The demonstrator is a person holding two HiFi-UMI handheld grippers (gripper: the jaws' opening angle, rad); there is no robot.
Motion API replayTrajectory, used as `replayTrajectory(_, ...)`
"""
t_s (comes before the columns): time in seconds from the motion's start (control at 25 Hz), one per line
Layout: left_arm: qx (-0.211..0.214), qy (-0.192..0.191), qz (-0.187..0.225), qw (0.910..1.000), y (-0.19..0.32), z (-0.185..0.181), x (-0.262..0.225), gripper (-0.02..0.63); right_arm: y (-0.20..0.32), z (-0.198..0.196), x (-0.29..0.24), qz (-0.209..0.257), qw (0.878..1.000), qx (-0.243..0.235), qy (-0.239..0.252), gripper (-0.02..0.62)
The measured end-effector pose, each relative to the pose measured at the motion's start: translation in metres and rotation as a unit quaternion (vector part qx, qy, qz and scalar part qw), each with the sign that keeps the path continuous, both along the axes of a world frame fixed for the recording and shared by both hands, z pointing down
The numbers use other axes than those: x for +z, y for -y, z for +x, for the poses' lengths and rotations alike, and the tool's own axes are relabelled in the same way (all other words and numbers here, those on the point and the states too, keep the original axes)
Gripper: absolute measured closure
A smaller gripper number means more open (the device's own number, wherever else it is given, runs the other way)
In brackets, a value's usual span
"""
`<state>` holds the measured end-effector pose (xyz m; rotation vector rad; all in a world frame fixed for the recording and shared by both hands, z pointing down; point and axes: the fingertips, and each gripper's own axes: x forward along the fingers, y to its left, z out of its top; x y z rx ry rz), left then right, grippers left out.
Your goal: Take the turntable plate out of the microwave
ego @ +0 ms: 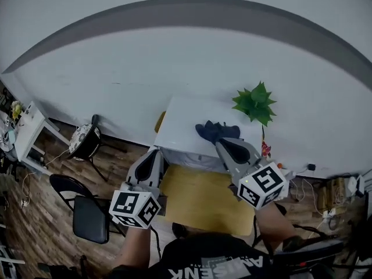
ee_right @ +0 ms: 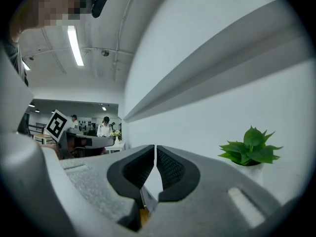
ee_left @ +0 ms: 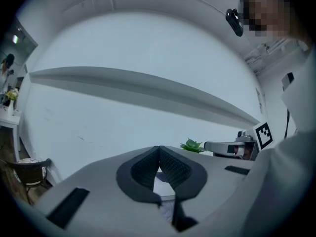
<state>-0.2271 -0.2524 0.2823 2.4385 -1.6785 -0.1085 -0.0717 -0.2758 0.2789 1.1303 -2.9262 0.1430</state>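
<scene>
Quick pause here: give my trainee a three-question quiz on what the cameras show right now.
1. True or false: the left gripper is holding a plate.
2. Multiple choice: in the head view, the green plant stands nearest to: A) the left gripper; B) the right gripper; C) equally far from both.
3. Short answer: what lies on the white surface ahead of the grippers?

Key
1. False. Its jaws are shut with nothing between them.
2. B.
3. A dark cloth, bunched up near the surface's right end.
</scene>
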Motion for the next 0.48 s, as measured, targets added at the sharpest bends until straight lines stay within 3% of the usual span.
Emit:
replayTrajectory(0.16,0.034,0.014,0.001,0.9993,0.014,-0.01,0.001,0.604,0.006,-0.006,0.002,-0.009,0.999,0.038,0.016,0.574)
replayTrajectory(0.48,0.077,-0.012,-0.032,0.9965,0.019,-0.015,0.029,0.604,0.004,-0.01,0.019,-0.035,0.995,0.085,0.031,0.547)
